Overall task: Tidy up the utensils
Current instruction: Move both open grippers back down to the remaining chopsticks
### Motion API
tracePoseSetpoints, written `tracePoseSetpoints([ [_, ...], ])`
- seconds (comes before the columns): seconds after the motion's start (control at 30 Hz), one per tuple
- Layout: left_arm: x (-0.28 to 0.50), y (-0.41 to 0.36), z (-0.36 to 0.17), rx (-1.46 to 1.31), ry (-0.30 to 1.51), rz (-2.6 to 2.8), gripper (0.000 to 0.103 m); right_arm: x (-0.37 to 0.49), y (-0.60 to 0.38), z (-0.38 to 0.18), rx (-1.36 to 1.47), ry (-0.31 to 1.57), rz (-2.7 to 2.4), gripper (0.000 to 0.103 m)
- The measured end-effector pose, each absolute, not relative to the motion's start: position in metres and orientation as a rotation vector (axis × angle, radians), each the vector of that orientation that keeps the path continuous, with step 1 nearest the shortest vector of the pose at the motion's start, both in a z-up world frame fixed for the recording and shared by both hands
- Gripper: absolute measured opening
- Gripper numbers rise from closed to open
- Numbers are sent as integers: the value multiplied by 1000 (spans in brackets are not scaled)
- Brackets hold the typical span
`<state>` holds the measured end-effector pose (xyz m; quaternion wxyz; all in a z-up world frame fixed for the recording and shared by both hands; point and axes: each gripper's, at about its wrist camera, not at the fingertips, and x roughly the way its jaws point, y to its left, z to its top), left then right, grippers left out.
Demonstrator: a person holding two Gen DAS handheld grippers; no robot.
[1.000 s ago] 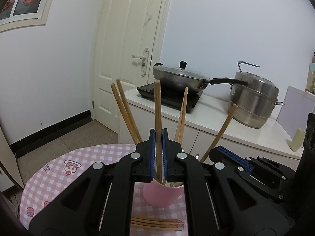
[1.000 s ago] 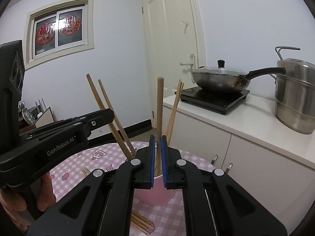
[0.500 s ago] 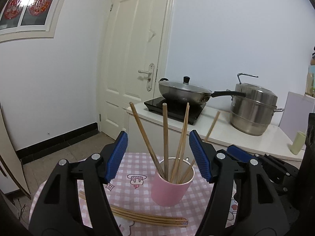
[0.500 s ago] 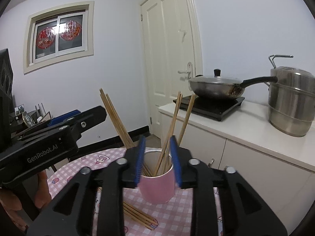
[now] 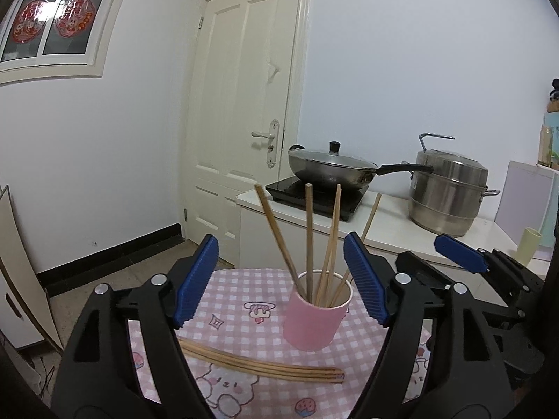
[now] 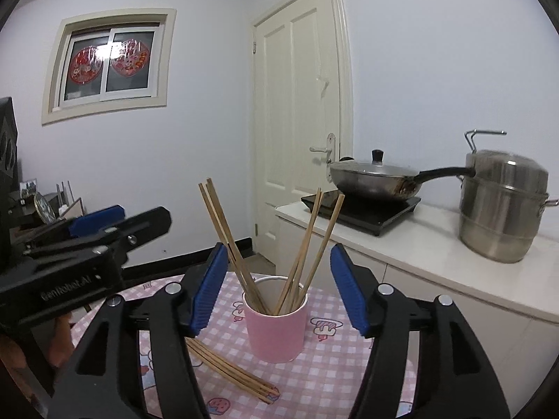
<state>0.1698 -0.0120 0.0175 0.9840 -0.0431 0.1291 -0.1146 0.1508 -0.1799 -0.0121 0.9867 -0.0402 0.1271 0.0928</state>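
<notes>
A pink cup stands on the pink checked tablecloth with several wooden chopsticks upright in it. It also shows in the right wrist view with chopsticks leaning both ways. A bundle of loose chopsticks lies flat on the cloth in front of the cup, also seen in the right wrist view. My left gripper is open and empty, above and behind the cup. My right gripper is open and empty, on either side of the cup from behind.
A counter behind the table holds an induction hob with a lidded wok and a steel steamer pot. A white door is at the back. A pale cup stands at the right of the counter.
Both grippers were shut on upright chopsticks over the cup a second ago. Both have opened wide, let the chopsticks drop into the cup, and drawn back and up.
</notes>
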Motion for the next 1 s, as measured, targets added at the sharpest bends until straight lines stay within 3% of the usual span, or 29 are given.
tracePoseSetpoints([
  [0.33, 162, 26, -2, -87, 306, -173, 83, 137, -167, -28, -133, 214, 140, 79],
  [0.63, 188, 77, -55, -183, 490, -67, 83, 140, -165, -60, -110, 258, 154, 82],
  [1.0, 254, 78, -132, -267, 912, -11, 83, 157, -173, -91, -88, 361, 189, 82],
])
